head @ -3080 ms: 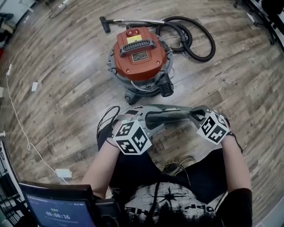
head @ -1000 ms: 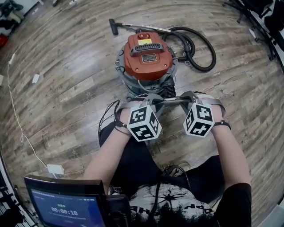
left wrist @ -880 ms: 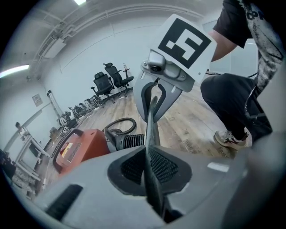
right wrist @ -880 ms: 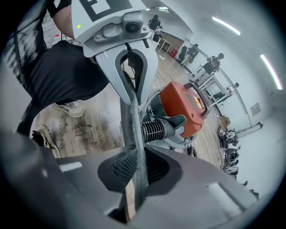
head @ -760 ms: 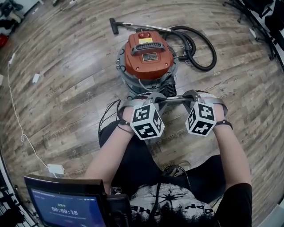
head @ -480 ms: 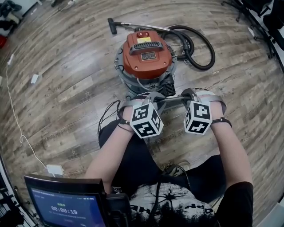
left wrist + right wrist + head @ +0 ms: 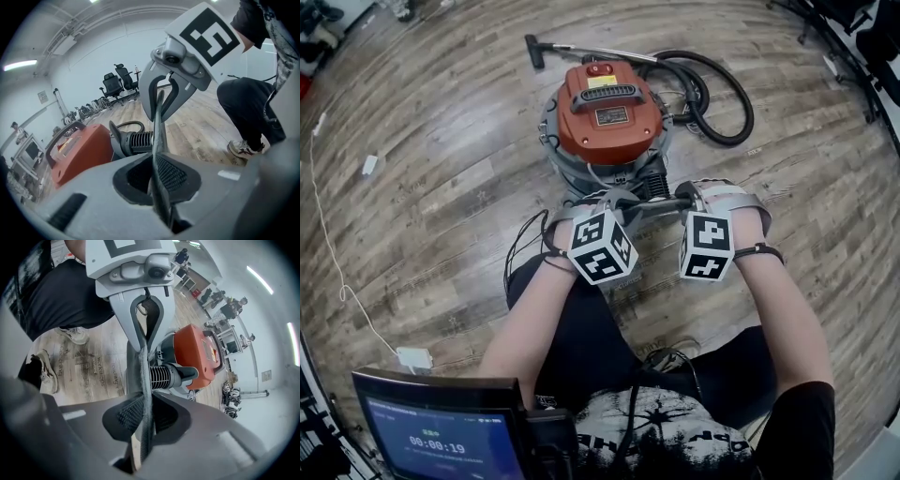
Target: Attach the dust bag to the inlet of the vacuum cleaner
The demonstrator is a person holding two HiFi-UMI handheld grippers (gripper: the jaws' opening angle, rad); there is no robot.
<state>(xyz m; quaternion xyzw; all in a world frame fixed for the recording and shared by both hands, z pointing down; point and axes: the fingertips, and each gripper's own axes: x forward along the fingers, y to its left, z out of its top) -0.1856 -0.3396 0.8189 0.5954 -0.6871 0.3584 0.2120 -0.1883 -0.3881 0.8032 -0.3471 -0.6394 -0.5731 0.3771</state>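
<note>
The flat dark grey fabric dust bag [image 7: 654, 210] hangs stretched between the two grippers at the centre of the head view, just below the round vacuum cleaner [image 7: 609, 105] and not on it. In both gripper views it shows edge-on as a thin, matt, felt-like strip [image 7: 157, 140] running up the middle of the frame; in the right gripper view a pale tan layer lies against its lower part [image 7: 134, 453]. The left gripper [image 7: 158, 180] has its jaws drawn in narrow on one edge of the bag, with the black cross-hatched pads [image 7: 172, 174] pressing the cloth. The right gripper [image 7: 143, 430] pinches the opposite edge the same way, its textured pads [image 7: 129, 414] tight on the fabric. The vacuum cleaner has a glossy orange domed plastic lid with a black handle [image 7: 605, 94], seated on a grey drum [image 7: 567, 164]. A black ribbed cylindrical fitting [image 7: 136, 140] juts from the drum's side and sits just beyond the bag in both gripper views [image 7: 164, 376]. A smooth black corrugated hose [image 7: 727, 108] coils at the upper right, on the grey-brown wood-grain plank floor [image 7: 441, 187]
</note>
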